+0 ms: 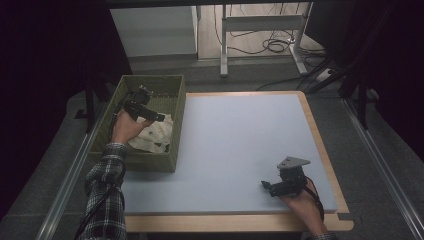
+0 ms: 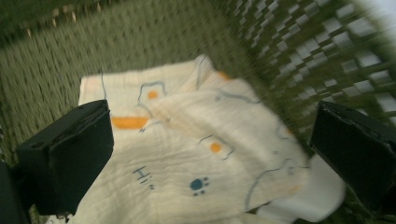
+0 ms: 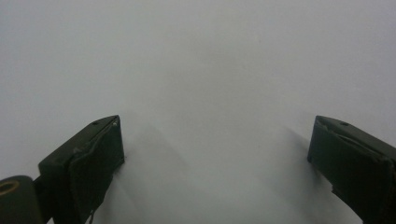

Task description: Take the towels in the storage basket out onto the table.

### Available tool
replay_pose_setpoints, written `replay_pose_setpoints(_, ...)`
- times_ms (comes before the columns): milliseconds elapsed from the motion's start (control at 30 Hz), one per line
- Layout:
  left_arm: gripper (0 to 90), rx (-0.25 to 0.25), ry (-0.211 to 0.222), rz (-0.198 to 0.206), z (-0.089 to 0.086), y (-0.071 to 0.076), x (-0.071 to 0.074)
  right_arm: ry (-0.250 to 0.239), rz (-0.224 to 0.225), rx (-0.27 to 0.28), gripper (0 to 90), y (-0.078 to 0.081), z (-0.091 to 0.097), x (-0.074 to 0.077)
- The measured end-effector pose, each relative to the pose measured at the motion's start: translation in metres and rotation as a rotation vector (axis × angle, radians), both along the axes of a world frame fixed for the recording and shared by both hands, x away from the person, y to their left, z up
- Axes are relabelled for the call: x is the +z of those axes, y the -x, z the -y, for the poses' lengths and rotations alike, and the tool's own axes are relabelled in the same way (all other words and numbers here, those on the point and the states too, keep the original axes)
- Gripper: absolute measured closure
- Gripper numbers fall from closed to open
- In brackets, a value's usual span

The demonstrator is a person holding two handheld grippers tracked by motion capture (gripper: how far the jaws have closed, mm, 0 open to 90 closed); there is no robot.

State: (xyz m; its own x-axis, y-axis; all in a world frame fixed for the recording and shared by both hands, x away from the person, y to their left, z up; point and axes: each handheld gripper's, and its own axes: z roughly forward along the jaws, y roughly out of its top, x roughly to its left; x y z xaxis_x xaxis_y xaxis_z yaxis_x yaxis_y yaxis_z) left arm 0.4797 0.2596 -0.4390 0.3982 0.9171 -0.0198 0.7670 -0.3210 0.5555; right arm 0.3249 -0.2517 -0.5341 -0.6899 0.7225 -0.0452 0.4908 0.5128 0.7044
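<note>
A pale blue tabletop (image 1: 240,145) with a wooden rim sits in a dark room, cables on the floor behind it. The left claw (image 2: 210,140) hangs inside the green woven basket (image 1: 177,125) at the tabletop's left edge, its jaws wide apart just above a crumpled cream cloth (image 2: 196,154) printed with orange spots and a blue paw. The right claw (image 3: 215,154) rests on the bare tabletop near the right front corner, jaws apart, well apart from the basket

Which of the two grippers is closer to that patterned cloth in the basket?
The left. The left gripper hangs open right over the cloth inside the green basket. The right gripper rests open far off on the table mat.
</note>
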Motion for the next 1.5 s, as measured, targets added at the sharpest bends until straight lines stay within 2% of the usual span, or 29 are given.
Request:
replay_pose_setpoints(33, 0.4, 0.013, -0.009, -0.025, -0.003, -0.004, -0.008, 0.0, 0.0, 0.0, 3.7, 0.0, 0.0, 0.0)
replay_pose_setpoints(67, 0.8, 0.013, -0.009, -0.025, -0.003, -0.004, -0.008, 0.0, 0.0, 0.0, 3.7, 0.0, 0.0, 0.0)
replay_pose_setpoints(200, 1.2, 0.052, -0.049, -0.114, -0.006, -0.017, -0.03, -0.001, 0.0, 0.0, 3.7, 0.0, 0.0, 0.0)
replay_pose_setpoints(267, 1.2, 0.057, -0.053, -0.123, -0.006, -0.019, -0.034, -0.001, 0.0, 0.0, 3.7, 0.0, 0.0, 0.0)
replay_pose_setpoints(333, 1.3, 0.073, -0.064, -0.155, -0.006, -0.023, -0.041, -0.001, 0.0, 0.0, 3.7, 0.0, 0.0, 0.0)
replay_pose_setpoints(367, 1.4, 0.078, -0.068, -0.189, -0.008, -0.027, -0.045, -0.001, 0.0, 0.0, 3.7, 0.0, 0.0, 0.0)
replay_pose_setpoints(400, 1.4, 0.078, -0.068, -0.189, -0.008, -0.027, -0.045, -0.001, 0.0, 0.0, 3.7, 0.0, 0.0, 0.0)
replay_pose_setpoints(433, 1.4, 0.097, -0.062, -0.22, -0.009, -0.032, -0.049, -0.001, 0.0, 0.0, 3.7, 0.0, 0.0, 0.0)
replay_pose_setpoints(467, 1.4, 0.097, -0.062, -0.22, -0.009, -0.032, -0.049, -0.001, 0.0, 0.0, 3.7, 0.0, 0.0, 0.0)
replay_pose_setpoints(533, 1.6, 0.114, -0.063, -0.253, -0.011, -0.039, -0.055, -0.001, 0.0, 0.0, 3.7, 0.0, 0.0, 0.0)
replay_pose_setpoints(567, 1.6, 0.125, -0.072, -0.286, -0.011, -0.043, -0.059, -0.001, 0.0, 0.0, 3.8, 0.0, 0.0, 0.0)
replay_pose_setpoints(767, 1.6, 0.132, -0.075, -0.336, -0.01, -0.055, -0.066, -0.002, 0.0, 0.0, 3.8, 0.0, 0.0, 0.0)
replay_pose_setpoints(833, 2.2, 0.107, -0.108, -0.362, -0.009, -0.056, -0.072, -0.002, 0.0, 0.0, 3.8, 0.0, 0.0, 0.0)
replay_pose_setpoints(900, 3.1, 0.09, -0.142, -0.357, -0.007, -0.055, -0.074, -0.002, 0.0, 0.0, 3.8, 0.0, 0.0, 0.0)
replay_pose_setpoints(933, 4.7, 0.09, -0.142, -0.357, -0.007, -0.055, -0.074, -0.001, 0.0, 0.001, 3.8, 0.0, 0.0, 0.0)
replay_pose_setpoints(967, 4.7, 0.085, -0.174, -0.351, -0.006, -0.055, -0.073, -0.001, 0.0, 0.001, 3.8, 0.0, 0.0, 0.0)
replay_pose_setpoints(1000, 10.2, 0.08, -0.183, -0.35, -0.005, -0.054, -0.073, -0.002, 0.0, 0.0, 3.8, 0.0, 0.0, 0.0)
replay_pose_setpoints(1067, 22.9, 0.088, -0.17, -0.355, -0.006, -0.053, -0.07, -0.002, 0.0, 0.0, 3.8, 0.0, 0.0, 0.0)
replay_pose_setpoints(1100, 22.9, 0.096, -0.204, -0.348, -0.006, -0.052, -0.067, -0.002, 0.0, 0.0, 3.8, 0.0, 0.0, 0.0)
replay_pose_setpoints(1133, 38.8, 0.089, -0.176, -0.359, -0.006, -0.051, -0.065, -0.002, 0.0, 0.0, 3.8, 0.0, 0.0, 0.0)
replay_pose_setpoints(1167, 50.4, 0.078, -0.206, -0.356, -0.005, -0.05, -0.064, -0.002, 0.0, 0.0, 3.8, 0.0, 0.0, 0.0)
replay_pose_setpoints(1200, 59.8, 0.078, -0.206, -0.356, -0.005, -0.05, -0.064, -0.001, 0.0, 0.0, 3.8, 0.0, 0.0, 0.0)
replay_pose_setpoints(1267, 69.4, 0.078, -0.215, -0.365, -0.006, -0.049, -0.064, -0.002, 0.0, 0.0, 3.8, 0.0, 0.0, 0.0)
replay_pose_setpoints(1300, 79.8, 0.081, -0.218, -0.37, -0.008, -0.048, -0.063, -0.002, 0.0, 0.0, 3.8, 0.0, 0.0, 0.0)
replay_pose_setpoints(1333, 81.0, 0.081, -0.218, -0.37, -0.008, -0.048, -0.063, -0.002, 0.0, 0.0, 3.8, 0.0, 0.0, 0.0)
replay_pose_setpoints(1400, 82.5, 0.098, -0.16, -0.378, -0.014, -0.048, -0.062, -0.002, 0.0, 0.0, 3.8, 0.0, 0.0, 0.0)
replay_pose_setpoints(1433, 83.0, 0.107, -0.137, -0.375, -0.016, -0.048, -0.061, -0.002, 0.0, 0.0, 3.8, 0.0, 0.0, 0.0)
replay_pose_setpoints(1467, 83.2, 0.107, -0.137, -0.375, -0.016, -0.048, -0.061, -0.002, 0.0, 0.0, 3.8, 0.0, 0.0, 0.0)
replay_pose_setpoints(1500, 83.4, 0.112, -0.107, -0.362, -0.019, -0.047, -0.058, -0.002, 0.0, 0.0, 3.8, 0.0, 0.0, 0.0)
